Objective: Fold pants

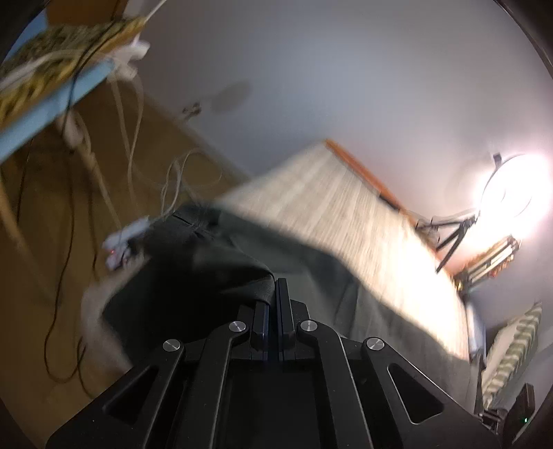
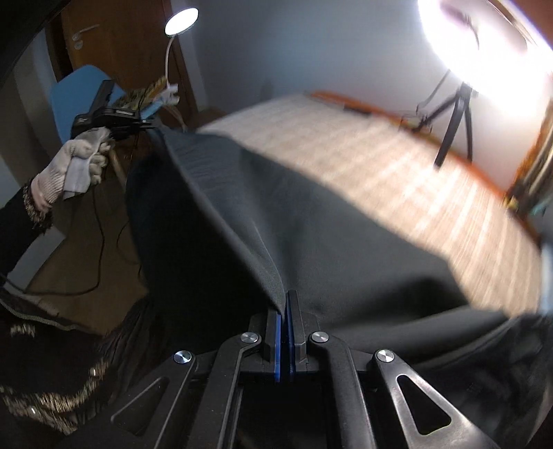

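Dark grey-black pants (image 2: 311, 214) hang stretched in the air between my two grippers, their lower part draped onto a pale striped bed (image 2: 397, 165). My right gripper (image 2: 286, 297) is shut on the pants' edge. My left gripper (image 1: 275, 285) is shut on a bunched edge of the same pants (image 1: 214, 248). In the right wrist view the left gripper (image 2: 145, 125) shows far left, held by a gloved hand (image 2: 79, 155), at the other end of the taut edge. Both views are motion-blurred.
A bright ring lamp on a tripod (image 1: 508, 193) stands beyond the bed (image 1: 345, 207). A blue chair (image 2: 76, 100) with cables and a white desk lamp (image 2: 181, 17) is at the left. Wooden floor (image 1: 52, 207) with loose cables lies beside the bed.
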### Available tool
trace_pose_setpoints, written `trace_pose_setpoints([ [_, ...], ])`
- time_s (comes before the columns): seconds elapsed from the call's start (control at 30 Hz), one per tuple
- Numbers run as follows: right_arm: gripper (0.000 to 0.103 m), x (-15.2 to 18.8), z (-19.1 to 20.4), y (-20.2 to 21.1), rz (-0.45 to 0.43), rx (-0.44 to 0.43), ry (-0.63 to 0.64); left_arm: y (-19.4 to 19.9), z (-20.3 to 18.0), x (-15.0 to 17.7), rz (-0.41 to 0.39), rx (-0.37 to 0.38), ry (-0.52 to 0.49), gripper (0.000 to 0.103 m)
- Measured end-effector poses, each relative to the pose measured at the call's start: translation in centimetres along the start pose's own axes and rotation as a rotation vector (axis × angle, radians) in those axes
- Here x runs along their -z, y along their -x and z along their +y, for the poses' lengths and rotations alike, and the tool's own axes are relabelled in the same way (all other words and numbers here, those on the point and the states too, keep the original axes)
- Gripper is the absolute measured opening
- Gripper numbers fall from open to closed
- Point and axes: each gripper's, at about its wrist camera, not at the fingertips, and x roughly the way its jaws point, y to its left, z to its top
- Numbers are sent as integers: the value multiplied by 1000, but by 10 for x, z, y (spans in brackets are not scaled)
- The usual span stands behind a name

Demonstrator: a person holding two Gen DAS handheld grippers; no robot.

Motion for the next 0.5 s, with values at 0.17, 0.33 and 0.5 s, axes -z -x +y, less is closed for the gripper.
trace_pose_setpoints([
  [0.17, 0, 20, 4, -16, 68, -12, -16, 3, 29, 25, 12, 63, 90, 8],
  [0.33, 0, 18, 2, -19, 82, 22, -1, 13, 41, 20, -29, 126, 162, 63],
  [0.5, 0, 12, 6, -10, 69, 59, 24, 7, 59, 5, -50, 102, 272, 65],
])
